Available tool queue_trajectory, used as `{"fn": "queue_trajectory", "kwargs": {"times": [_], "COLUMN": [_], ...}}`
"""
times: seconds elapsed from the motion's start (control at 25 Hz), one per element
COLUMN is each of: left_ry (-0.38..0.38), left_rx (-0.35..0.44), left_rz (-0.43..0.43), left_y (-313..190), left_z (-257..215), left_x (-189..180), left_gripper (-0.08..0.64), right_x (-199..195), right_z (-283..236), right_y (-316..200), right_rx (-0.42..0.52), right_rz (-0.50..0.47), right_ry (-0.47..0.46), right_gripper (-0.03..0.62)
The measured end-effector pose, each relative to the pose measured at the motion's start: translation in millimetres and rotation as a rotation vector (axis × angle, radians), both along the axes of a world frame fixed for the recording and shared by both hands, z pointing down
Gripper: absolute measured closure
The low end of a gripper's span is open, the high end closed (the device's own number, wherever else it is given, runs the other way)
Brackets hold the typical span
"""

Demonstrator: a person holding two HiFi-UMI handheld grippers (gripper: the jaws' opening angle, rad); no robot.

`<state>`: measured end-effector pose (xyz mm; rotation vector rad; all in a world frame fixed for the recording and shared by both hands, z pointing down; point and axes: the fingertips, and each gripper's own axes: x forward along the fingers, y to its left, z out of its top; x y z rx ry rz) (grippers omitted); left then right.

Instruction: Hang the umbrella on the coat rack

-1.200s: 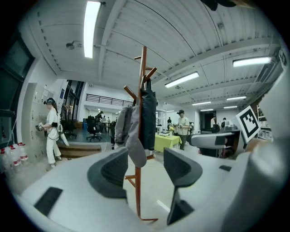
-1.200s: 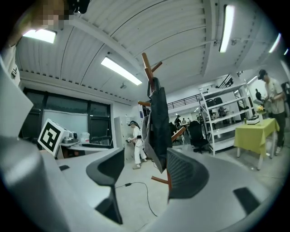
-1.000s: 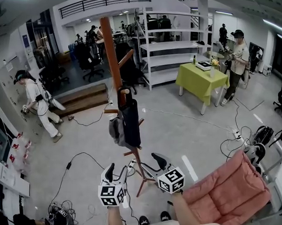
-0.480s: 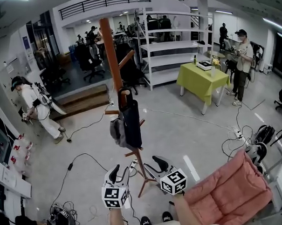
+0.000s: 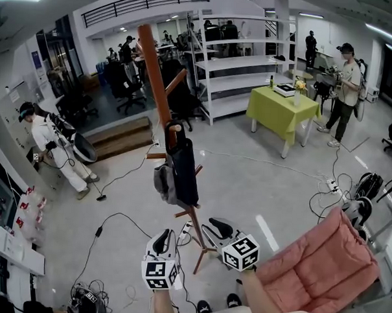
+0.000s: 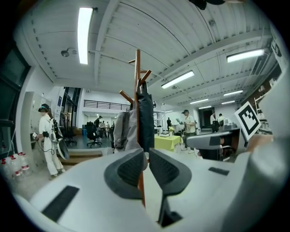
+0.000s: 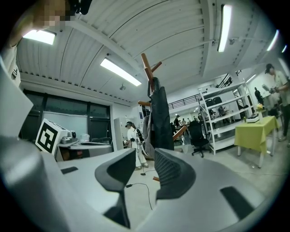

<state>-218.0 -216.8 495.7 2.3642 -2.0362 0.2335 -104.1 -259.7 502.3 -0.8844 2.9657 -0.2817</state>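
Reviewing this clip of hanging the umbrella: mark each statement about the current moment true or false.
1. A dark folded umbrella hangs on the wooden coat rack. True.
2. The right hand-held gripper is clamped on the umbrella. False: its jaws have just been closing but stand apart with nothing between them, and the umbrella hangs well clear of it.
3. A grey bag hangs on the rack right beside the umbrella. True.
4. The table near the white shelving has a red cloth. False: its cloth is yellow-green.
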Motion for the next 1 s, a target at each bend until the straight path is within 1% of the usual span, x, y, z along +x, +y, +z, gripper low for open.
{"fn": "queue_trajectory", "kwargs": {"times": [0.08, 0.16, 0.36, 0.52, 0.72, 1.0], "left_ry": [0.000, 0.006, 0.015, 0.017, 0.018, 0.014], "left_rx": [0.003, 0.008, 0.007, 0.014, 0.026, 0.026], "left_rz": [-0.003, 0.002, 0.016, 0.020, 0.031, 0.049], "left_y": [0, -1, -2, -3, -4, -6], "left_z": [-1, -3, -2, -1, -3, -7], "left_x": [-1, 0, -1, -2, -1, -1], "left_gripper": [0.536, 0.550, 0.554, 0.554, 0.554, 0.554], "right_x": [-1, -2, -4, -6, -13, -14], "right_z": [0, 0, 1, -1, -10, -8], "right_y": [-1, -3, -3, -2, 3, 1], "right_rx": [-0.009, -0.019, -0.025, -0.017, 0.028, 0.028], "right_rz": [0.001, 0.000, -0.001, -0.014, -0.029, -0.011], "right_ry": [-0.003, -0.010, -0.022, -0.026, -0.009, 0.022], "right_gripper": [0.470, 0.491, 0.557, 0.586, 0.589, 0.588]}}
